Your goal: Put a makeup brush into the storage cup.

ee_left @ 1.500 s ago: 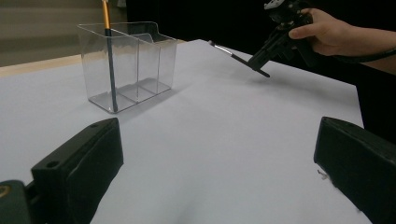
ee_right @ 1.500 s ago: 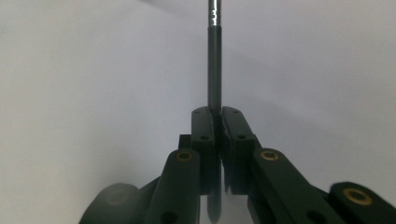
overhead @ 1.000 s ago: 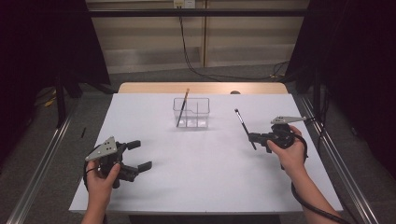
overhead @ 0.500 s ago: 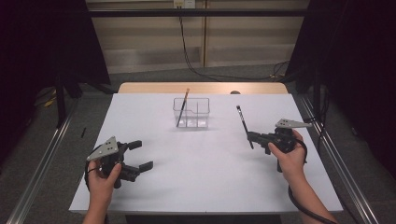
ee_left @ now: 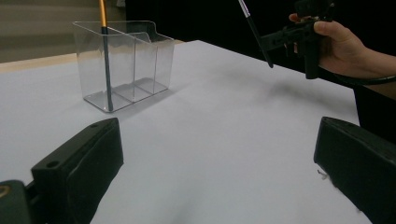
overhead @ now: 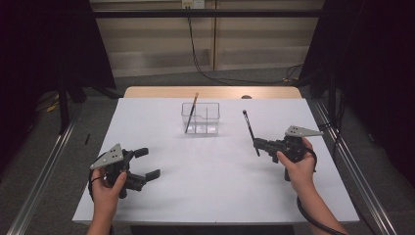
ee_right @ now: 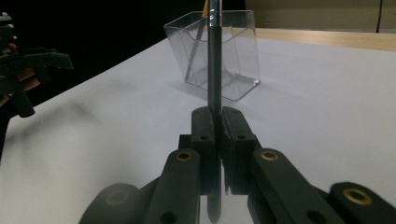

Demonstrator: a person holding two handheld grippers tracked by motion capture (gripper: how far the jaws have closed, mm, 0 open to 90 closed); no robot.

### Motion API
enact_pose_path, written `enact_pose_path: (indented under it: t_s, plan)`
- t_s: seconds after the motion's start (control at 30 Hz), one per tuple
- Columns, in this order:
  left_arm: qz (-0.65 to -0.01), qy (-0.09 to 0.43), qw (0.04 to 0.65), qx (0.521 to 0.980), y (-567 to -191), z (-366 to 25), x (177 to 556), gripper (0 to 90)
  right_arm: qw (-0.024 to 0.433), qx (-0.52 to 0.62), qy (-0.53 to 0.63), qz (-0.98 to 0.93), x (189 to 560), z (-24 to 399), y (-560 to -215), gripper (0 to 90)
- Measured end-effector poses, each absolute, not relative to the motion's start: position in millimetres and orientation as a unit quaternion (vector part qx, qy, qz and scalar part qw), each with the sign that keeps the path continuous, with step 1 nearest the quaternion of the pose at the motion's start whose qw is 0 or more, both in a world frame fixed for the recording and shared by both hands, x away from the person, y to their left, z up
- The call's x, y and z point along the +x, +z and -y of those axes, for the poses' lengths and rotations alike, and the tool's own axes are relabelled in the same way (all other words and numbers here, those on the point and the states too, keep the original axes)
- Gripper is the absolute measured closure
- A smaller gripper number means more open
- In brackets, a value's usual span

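1. Right hand-held gripper: jaws clamped on a dark pen, gripped near its lower end. In the right gripper view both black jaws press flat against the pen shaft, and its tip pokes out below the pads.
2. Pen pose: tilted in the high view, upper end leaning away from the person and a bit left, lower end pointing down toward the counter. It is held above the counter; the left gripper view shows the pen clear of the surface.
3. Right hand: forearm comes in from the bottom right, palm wrapped around the gripper body, gripper pointing left toward table centre. Grey plate on top.
4. Left hand-held gripper: jaws spread wide, nothing between them. The left gripper view shows bare counter between the two black jaws.
5. Left hand: low at the near-left part of the counter, forearm rising from the bottom edge, gripper aimed right and slightly away from the person.
6. Clear divided holder: stands upright at the far middle of the counter, well apart from both grippers. A pencil with an orange upper part leans in its left compartment.
7. Pen sits right of the holder, near it, not touching.
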State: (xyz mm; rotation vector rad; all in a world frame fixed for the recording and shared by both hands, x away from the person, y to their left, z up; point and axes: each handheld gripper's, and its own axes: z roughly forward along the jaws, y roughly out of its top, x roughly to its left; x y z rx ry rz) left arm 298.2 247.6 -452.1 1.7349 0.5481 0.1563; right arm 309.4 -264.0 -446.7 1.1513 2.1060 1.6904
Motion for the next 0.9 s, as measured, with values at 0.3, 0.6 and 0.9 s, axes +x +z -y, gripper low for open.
enact_pose_path:
  t_s: [0.3,0.6,0.9]
  plan:
    - [-0.240,0.065,0.612,0.751,-453,-246,298,1.4,0.093,0.364,0.586,-0.718,306,245,-443,85.3]
    - [-0.240,0.064,0.612,0.751,-453,-245,299,1.3,0.082,0.349,0.595,-0.719,304,233,-443,85.3]
    - [-0.240,0.060,0.613,0.751,-454,-241,300,1.4,0.071,0.339,0.605,-0.717,302,225,-445,85.3]
